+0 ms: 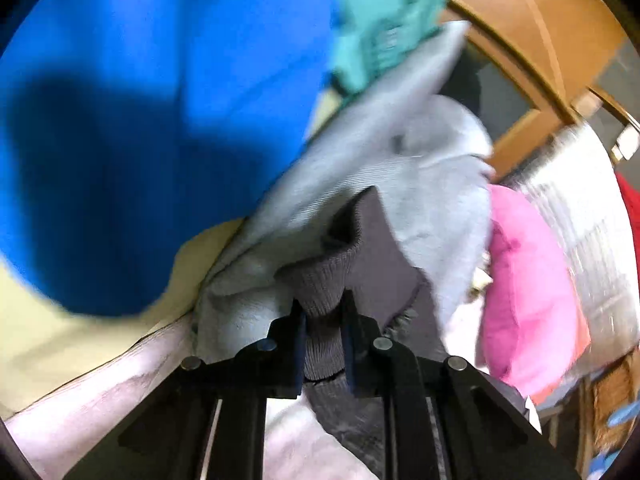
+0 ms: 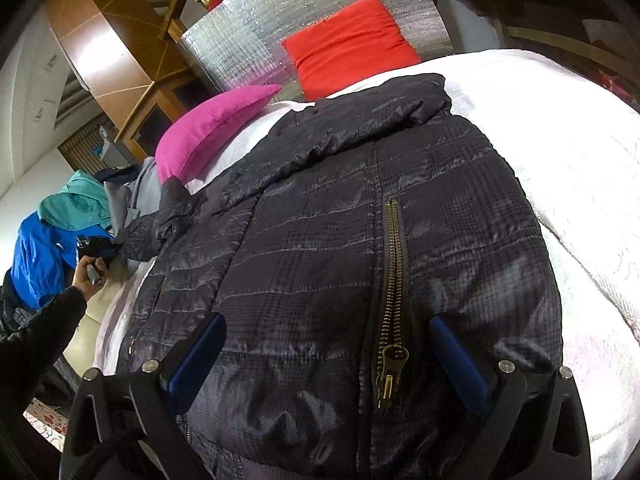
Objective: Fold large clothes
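The right gripper [image 2: 326, 360] hangs over the jacket [image 2: 340, 240] on the bed [image 2: 580, 168], fingers wide, holding nothing. The jacket lies flat, zip up, not folded yet. Farther off, the left gripper [image 1: 323, 312] has its fingers pinched on the cuff [image 1: 320, 280] of one sleeve, so the folding is only starting

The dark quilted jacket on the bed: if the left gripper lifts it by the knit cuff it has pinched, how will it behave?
The jacket will probably drape and sag; its shell already lies creased. The sheen suggests slippery fabric that may slide across the white bedcover. The ribbed cuff between the left gripper fingers may stretch before the body follows.
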A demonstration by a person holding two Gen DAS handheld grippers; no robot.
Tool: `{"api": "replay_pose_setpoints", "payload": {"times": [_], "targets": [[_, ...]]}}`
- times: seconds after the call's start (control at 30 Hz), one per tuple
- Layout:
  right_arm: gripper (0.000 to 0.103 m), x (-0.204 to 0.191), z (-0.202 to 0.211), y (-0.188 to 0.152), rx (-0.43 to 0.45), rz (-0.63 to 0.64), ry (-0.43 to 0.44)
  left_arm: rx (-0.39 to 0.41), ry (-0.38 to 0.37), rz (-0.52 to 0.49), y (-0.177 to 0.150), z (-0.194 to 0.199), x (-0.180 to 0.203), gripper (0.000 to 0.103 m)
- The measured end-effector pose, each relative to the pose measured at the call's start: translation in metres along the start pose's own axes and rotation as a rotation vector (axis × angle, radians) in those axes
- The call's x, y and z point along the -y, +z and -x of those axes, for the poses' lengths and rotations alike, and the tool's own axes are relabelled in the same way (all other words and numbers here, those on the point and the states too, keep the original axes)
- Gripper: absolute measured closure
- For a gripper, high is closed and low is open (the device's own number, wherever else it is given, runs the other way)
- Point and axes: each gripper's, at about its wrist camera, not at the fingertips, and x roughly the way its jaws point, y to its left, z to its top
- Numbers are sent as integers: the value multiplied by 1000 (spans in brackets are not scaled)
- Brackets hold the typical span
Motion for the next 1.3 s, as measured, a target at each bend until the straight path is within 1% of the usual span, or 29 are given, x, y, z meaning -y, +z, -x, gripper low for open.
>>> {"api": "replay_pose_setpoints", "payload": {"times": [0.03, 0.1, 0.13, 0.17, 0.27, 0.33, 0.37, 0.43, 0.5, 0.53, 0.67, 0.73, 0.8, 0.87, 0.93, 0.97, 1.03, 1.13, 1.17, 1.23, 1.27, 1.3], "targets": [[0, 0, 1, -1, 4, -1, 7, 13, 1, -36, -2, 10, 9, 87], [0, 1, 3, -2, 10, -2, 20, 49, -6, -138, -10, 36, 36, 88], [0, 1, 5, -2, 14, -3, 28, 74, -12, -203, -16, 54, 56, 88], [0, 2, 7, -3, 20, -4, 39, 91, -22, -240, -22, 67, 70, 88], [1, 3, 12, -4, 38, -13, 67, 122, -87, -367, -49, 109, 123, 88], [1, 4, 16, -5, 51, -24, 90, 124, -146, -429, -69, 125, 160, 88], [1, 5, 19, -6, 59, -29, 103, 118, -165, -448, -79, 131, 173, 88], [1, 7, 22, -5, 70, -40, 123, 93, -212, -504, -113, 139, 212, 88], [0, 10, 27, -5, 83, -58, 144, 58, -235, -536, -141, 135, 237, 88], [0, 12, 28, -5, 88, -67, 154, 29, -245, -562, -162, 130, 254, 88], [0, 21, 36, -4, 116, -119, 202, -54, -265, -620, -221, 117, 296, 88], [0, 25, 39, -4, 127, -146, 225, -85, -289, -655, -253, 114, 318, 88], [0, 30, 41, -3, 136, -172, 247, -107, -313, -691, -277, 116, 339, 88], [0, 33, 42, -2, 144, -190, 265, -130, -317, -739, -302, 112, 359, 87], [0, 34, 43, -1, 149, -195, 276, -219, -298, -757, -324, 94, 372, 83], [0, 34, 44, -1, 151, -195, 281, -246, -279, -762, -331, 89, 375, 78], [0, 36, 45, -1, 156, -198, 288, -280, -233, -762, -343, 80, 377, 47], [0, 38, 46, -1, 157, -207, 296, -239, -234, -757, -339, 90, 365, 35], [0, 37, 46, -1, 157, -207, 297, -236, -236, -754, -337, 94, 361, 33], [0, 37, 45, -1, 155, -202, 292, -224, -272, -722, -329, 111, 343, 33], [0, 35, 45, 0, 154, -195, 286, -207, -279, -707, -330, 123, 331, 33], [0, 34, 45, -1, 152, -190, 281, -172, -288, -680, -327, 134, 319, 32]]}}
